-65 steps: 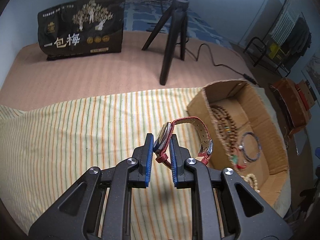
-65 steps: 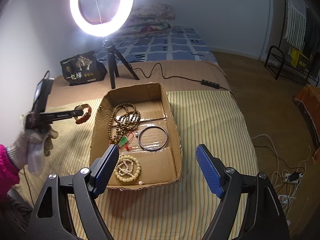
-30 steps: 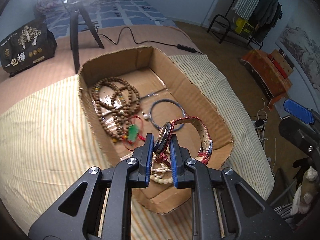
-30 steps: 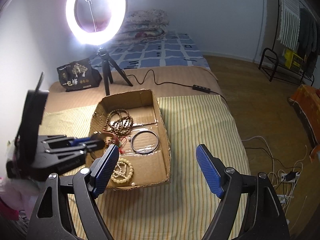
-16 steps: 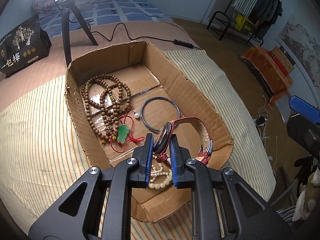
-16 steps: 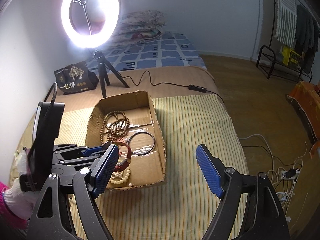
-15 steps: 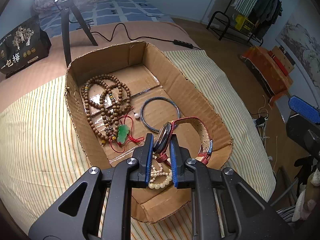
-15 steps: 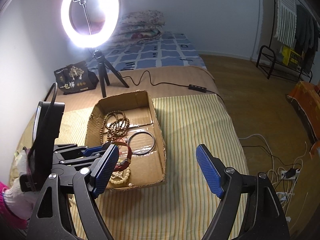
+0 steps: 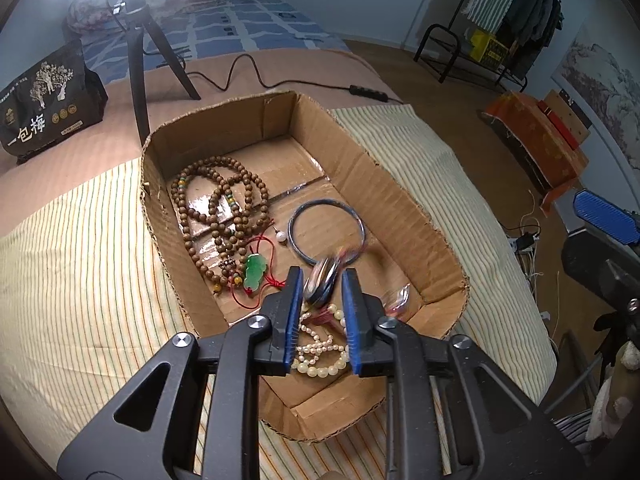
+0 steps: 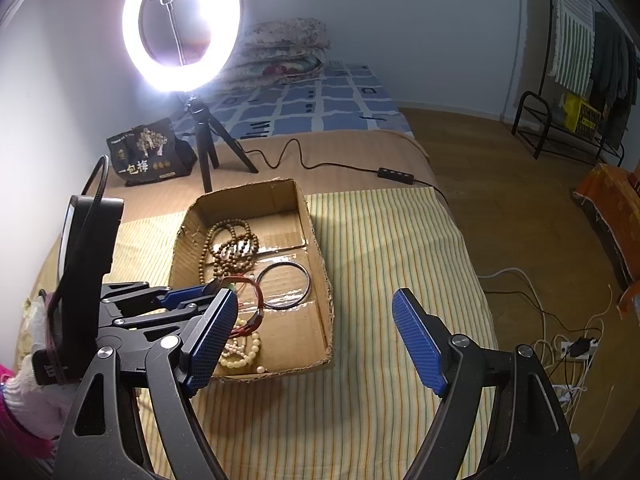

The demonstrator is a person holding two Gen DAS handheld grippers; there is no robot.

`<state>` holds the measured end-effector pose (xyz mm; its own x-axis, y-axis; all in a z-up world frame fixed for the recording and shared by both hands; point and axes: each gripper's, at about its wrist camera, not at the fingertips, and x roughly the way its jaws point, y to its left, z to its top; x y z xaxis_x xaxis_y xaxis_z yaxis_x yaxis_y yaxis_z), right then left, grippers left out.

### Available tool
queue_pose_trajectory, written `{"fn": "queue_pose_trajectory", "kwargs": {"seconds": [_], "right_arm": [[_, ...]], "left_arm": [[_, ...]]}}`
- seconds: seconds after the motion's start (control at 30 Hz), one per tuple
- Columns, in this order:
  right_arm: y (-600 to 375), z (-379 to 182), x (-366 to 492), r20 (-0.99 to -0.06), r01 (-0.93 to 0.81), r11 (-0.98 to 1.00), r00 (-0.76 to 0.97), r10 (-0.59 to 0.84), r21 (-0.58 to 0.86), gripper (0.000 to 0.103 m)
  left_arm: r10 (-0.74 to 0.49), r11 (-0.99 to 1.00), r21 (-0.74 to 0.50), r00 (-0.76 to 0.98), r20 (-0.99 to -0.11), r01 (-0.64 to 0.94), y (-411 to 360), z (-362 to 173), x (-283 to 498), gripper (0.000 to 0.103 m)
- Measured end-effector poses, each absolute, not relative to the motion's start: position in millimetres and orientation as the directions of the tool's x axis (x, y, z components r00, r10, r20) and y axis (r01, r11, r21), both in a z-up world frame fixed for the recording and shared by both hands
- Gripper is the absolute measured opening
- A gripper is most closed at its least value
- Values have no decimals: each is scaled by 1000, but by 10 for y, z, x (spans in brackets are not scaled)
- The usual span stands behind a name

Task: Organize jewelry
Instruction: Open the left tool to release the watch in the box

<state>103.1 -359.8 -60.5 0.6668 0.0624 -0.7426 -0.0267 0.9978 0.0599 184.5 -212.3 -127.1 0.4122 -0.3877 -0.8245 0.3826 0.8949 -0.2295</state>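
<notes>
A cardboard box [image 9: 400, 204] on the striped cloth holds brown wooden beads [image 9: 216, 208], a green pendant on red cord [image 9: 255, 270], a dark bangle [image 9: 326, 230] and a pearl string [image 9: 320, 350]. My left gripper [image 9: 322, 280] hangs over the box's near end with its jaws parted. The red-strap watch [image 9: 324, 276] is blurred between the pads and dropping free. In the right wrist view the box [image 10: 320, 248], the watch [image 10: 256, 308] and the left gripper [image 10: 192, 294] show. My right gripper [image 10: 316, 336] is wide open and empty, above the cloth.
A ring light [image 10: 180, 24] on a black tripod [image 9: 138, 56] and a black printed bag [image 9: 44, 116] stand behind the box. A cable with a switch [image 9: 368, 94] runs along the bed. The bed edge and floor with wires [image 10: 560, 320] lie to the right.
My left gripper carried the watch from over the cloth to above the box. Its jaws have now parted and the watch is slipping out, blurred. The right gripper stayed open.
</notes>
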Motion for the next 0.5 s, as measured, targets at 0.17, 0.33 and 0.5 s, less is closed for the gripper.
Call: {"fn": "queue_pose_trajectory", "kwargs": {"seconds": [0.17,0.33,0.5], "right_arm": [[-3574,-589,1024,-739,-33,998,671,61,52,79],[-3537,-577,1015,-734,-40,998,676,58,42,79],[-3511,-570,1001,-731,-43,998,680,55,35,79]], "left_arm": [[-385,894,-209,443,-810,396,-2089,-1155,1802,22],[-377,899,-185,489,-787,396,-1951,-985,1729,22],[-366,907,-159,542,-756,391,-1766,-784,1607,22]]}}
